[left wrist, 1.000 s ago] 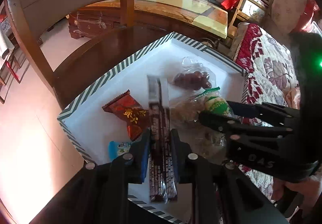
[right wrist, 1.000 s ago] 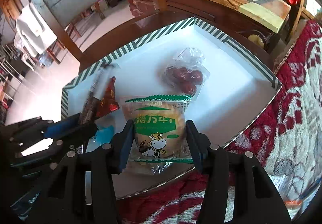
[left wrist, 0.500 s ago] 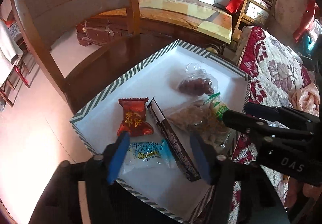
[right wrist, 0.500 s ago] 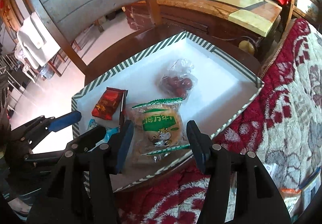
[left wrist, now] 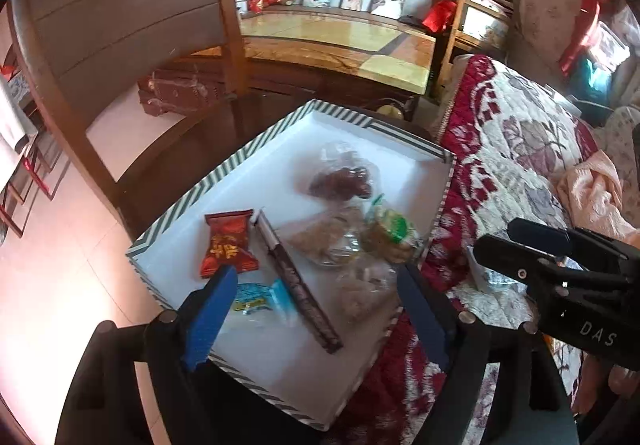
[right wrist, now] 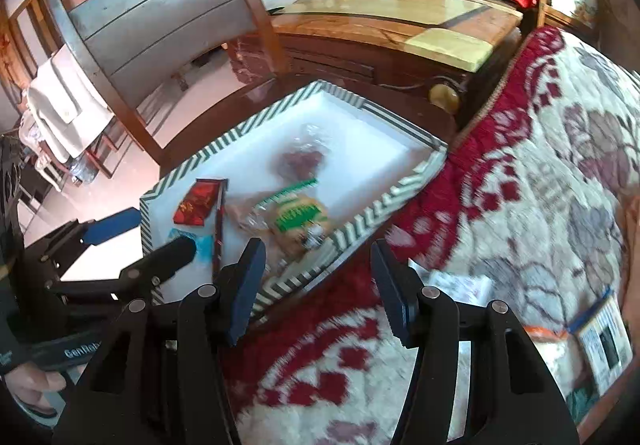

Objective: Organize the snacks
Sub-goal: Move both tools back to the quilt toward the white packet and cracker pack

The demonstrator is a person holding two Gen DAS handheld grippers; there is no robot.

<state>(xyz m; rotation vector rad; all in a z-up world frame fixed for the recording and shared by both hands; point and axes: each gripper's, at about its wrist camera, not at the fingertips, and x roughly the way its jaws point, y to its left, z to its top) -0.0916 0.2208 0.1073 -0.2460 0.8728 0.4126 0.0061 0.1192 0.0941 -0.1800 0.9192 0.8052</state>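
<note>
A white tray with a striped rim (left wrist: 224, 173) holds a red packet (left wrist: 228, 245), a long dark bar (left wrist: 296, 285), a blue-and-white packet (left wrist: 256, 297), a clear bag of dark red fruit (left wrist: 340, 181), a green-labelled bun packet (left wrist: 392, 229) and clear bags of brown snacks (left wrist: 328, 237). My left gripper (left wrist: 312, 285) hangs above the tray's near end. Its jaws are opening and grip nothing; the bar lies flat below. My right gripper (right wrist: 318, 257) is open and empty, just off the tray's near rim (right wrist: 384, 201) over the quilt. The bun packet (right wrist: 298, 215) lies in the tray.
A wooden chair back (left wrist: 120, 25) rises behind the tray. A red-and-white floral quilt (right wrist: 540, 165) covers the right side, with loose packets (right wrist: 460, 287) and a small box (right wrist: 600, 333) on it. A yellow-topped wooden table (left wrist: 340, 41) stands farther back.
The left gripper let go of the dark bar, opened wide and drew back upward. The right gripper released the bun packet into the tray and pulled back toward the quilt.
</note>
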